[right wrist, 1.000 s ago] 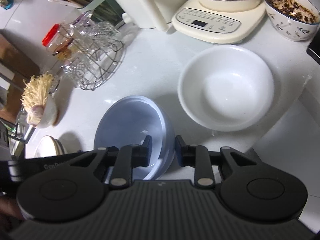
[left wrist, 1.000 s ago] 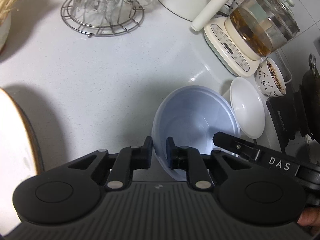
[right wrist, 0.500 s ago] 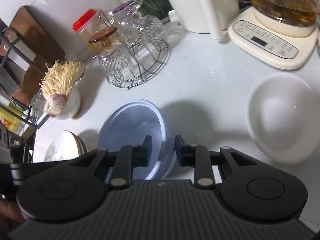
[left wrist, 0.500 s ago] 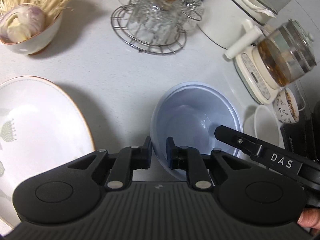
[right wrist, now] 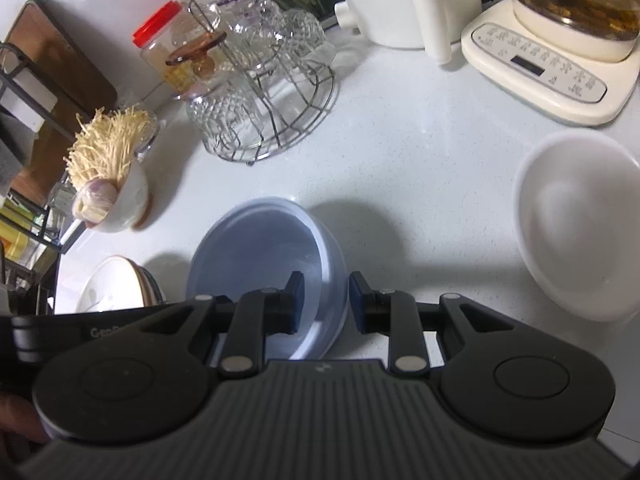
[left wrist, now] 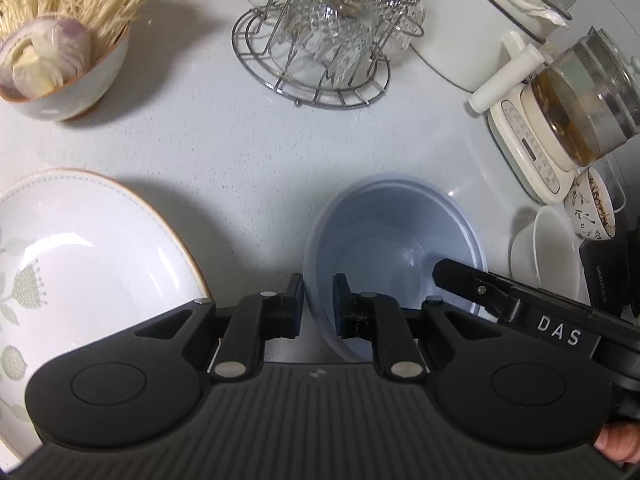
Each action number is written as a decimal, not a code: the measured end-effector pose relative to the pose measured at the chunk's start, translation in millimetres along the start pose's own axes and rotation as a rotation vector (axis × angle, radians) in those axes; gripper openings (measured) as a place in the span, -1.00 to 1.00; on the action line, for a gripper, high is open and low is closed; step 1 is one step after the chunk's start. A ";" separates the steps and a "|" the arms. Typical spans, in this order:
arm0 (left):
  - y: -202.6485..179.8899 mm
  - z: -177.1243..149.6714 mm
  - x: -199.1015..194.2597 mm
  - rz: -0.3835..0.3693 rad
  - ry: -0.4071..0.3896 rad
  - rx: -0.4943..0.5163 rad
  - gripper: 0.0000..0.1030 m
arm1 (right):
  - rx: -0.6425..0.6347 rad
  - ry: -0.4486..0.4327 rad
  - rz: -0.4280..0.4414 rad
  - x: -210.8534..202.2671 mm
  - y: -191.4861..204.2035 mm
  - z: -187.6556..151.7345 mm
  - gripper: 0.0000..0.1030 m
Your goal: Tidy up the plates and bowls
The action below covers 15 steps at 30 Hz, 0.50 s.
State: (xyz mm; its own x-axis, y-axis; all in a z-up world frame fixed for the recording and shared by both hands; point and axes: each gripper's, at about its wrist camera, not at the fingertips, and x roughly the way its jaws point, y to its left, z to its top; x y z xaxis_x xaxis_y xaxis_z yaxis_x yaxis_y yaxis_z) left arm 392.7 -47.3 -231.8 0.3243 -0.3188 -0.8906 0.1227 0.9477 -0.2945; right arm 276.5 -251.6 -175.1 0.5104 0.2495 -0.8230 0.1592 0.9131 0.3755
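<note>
Left wrist: left claw (left wrist: 318, 300) straddles blue bowl (left wrist: 394, 240) rim.

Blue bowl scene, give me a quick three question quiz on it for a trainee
1. True or false: both grippers clamp the blue bowl's rim.
2. Which dish lies nearest the left gripper on its left side? A) flowered plate B) white bowl C) wire rack
3. Fill in: the right gripper grips the bowl's ___ side.

Key: 1 true. 2 A. 3 right.
</note>
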 end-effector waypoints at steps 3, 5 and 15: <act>0.5 2.4 -3.6 0.015 0.005 0.016 -0.49 | 0.000 -0.024 -0.034 -5.9 2.4 2.4 -0.42; 1.5 4.6 -11.6 0.004 -0.008 0.022 -0.43 | 0.000 -0.042 -0.056 -12.1 3.7 3.9 -0.31; -15.6 15.4 -83.7 -0.008 -0.117 0.115 -0.38 | -0.018 -0.198 -0.083 -67.3 21.7 14.6 -0.21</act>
State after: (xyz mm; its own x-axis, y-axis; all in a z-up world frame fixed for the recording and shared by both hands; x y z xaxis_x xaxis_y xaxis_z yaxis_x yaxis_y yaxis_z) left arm 378.1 -35.5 -147.3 0.4290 -0.3319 -0.8402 0.2304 0.9395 -0.2535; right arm 257.9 -253.3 -105.3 0.6523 0.1062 -0.7505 0.1933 0.9341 0.3002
